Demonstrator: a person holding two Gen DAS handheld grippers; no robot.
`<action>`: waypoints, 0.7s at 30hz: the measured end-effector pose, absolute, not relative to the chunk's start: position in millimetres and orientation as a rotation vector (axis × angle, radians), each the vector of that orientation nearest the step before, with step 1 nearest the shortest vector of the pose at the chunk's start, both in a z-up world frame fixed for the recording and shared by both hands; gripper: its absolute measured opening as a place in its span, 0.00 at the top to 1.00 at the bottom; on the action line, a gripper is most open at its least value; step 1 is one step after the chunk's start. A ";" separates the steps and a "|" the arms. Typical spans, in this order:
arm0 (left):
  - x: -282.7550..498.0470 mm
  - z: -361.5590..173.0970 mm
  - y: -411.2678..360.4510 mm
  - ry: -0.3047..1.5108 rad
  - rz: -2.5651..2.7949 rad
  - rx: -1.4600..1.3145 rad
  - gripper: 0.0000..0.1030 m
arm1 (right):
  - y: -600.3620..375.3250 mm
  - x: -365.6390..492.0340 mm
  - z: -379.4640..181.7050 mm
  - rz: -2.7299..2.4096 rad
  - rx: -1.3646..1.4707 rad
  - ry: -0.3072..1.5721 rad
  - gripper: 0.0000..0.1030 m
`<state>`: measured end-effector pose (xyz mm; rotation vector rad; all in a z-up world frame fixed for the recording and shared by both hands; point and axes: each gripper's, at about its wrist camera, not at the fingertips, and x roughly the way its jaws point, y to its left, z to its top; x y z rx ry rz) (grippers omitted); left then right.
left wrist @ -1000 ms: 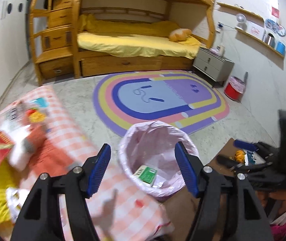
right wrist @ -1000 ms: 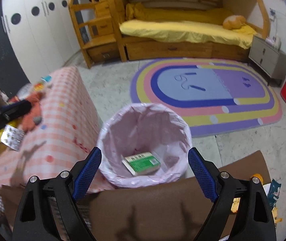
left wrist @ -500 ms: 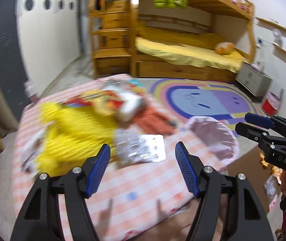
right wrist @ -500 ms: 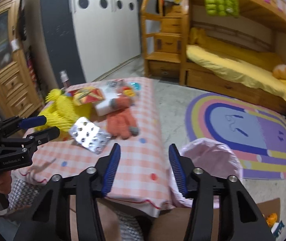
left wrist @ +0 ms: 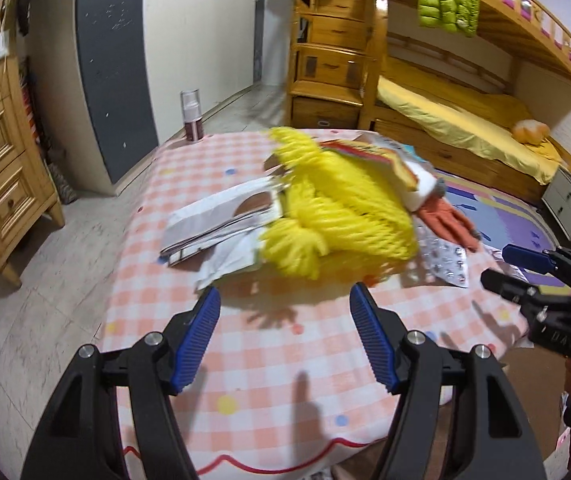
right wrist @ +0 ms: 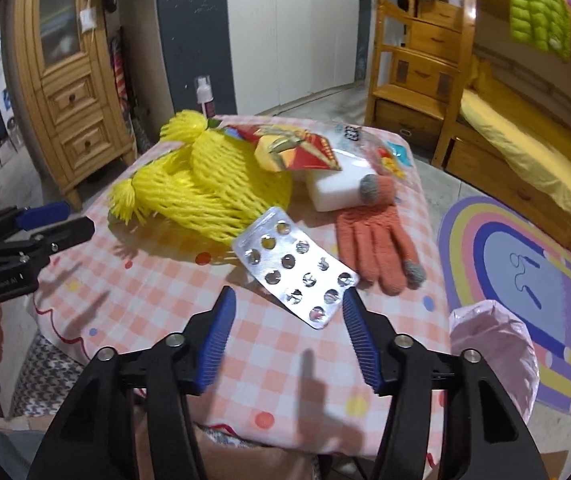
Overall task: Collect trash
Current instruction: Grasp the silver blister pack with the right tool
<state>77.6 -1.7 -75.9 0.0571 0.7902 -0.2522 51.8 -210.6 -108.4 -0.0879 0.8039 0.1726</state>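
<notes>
Left wrist view: the left gripper [left wrist: 283, 330] hangs over the near part of the desk [left wrist: 245, 364], covered in pink checked cloth. Its jaws stand spread with nothing between them. Just beyond them lies the yellow mesh netting [left wrist: 337, 216], blurred, partly over a flattened white paper packet [left wrist: 217, 220] to its left. The blister pack [left wrist: 443, 258] lies further right, beside the orange glove [left wrist: 447, 222]. The right gripper [left wrist: 503, 266] enters from the right edge, close to the blister pack.

Right wrist view: the right gripper [right wrist: 287, 318] points down at the desk [right wrist: 157, 292]. Its jaws are opening; the pads touch nothing. The blister pack [right wrist: 295, 266] lies flat directly ahead, its near corner reaching in between the fingertips. Its long axis runs diagonally, from far left to near right. The orange glove [right wrist: 375, 240] lies touching or just beside it on the right, the yellow mesh netting [right wrist: 201, 188] on the far left, with a red snack wrapper [right wrist: 297, 150] and a white box [right wrist: 339, 184] behind. The pink-lined trash bin [right wrist: 493, 356] stands off the desk's right edge, near the right gripper. The left gripper [right wrist: 47, 220] hovers at the left, jaws parted, well apart from the blister pack.

Judgement: the right gripper is the nearer one; a short advance and a roll of the wrist, to close across the pack's short width, would be required.
</notes>
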 end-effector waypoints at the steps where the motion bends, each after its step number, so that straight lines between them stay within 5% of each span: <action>1: 80.4 -77.2 1.5 0.794 -0.245 0.053 0.36 | -204.4 55.5 -112.3 0.171 -0.109 0.809 0.42; 12: 94.5 -91.2 11.9 0.817 -0.222 0.023 0.36 | -172.8 96.8 -143.8 0.081 -0.241 0.857 0.50; 16: 94.0 -90.6 17.0 0.810 -0.218 0.017 0.36 | -173.1 99.7 -144.7 0.056 -0.251 0.845 0.80; 21: 92.6 -84.2 26.1 0.793 -0.205 0.012 0.36 | -177.8 74.8 -112.4 0.086 -0.201 0.747 0.94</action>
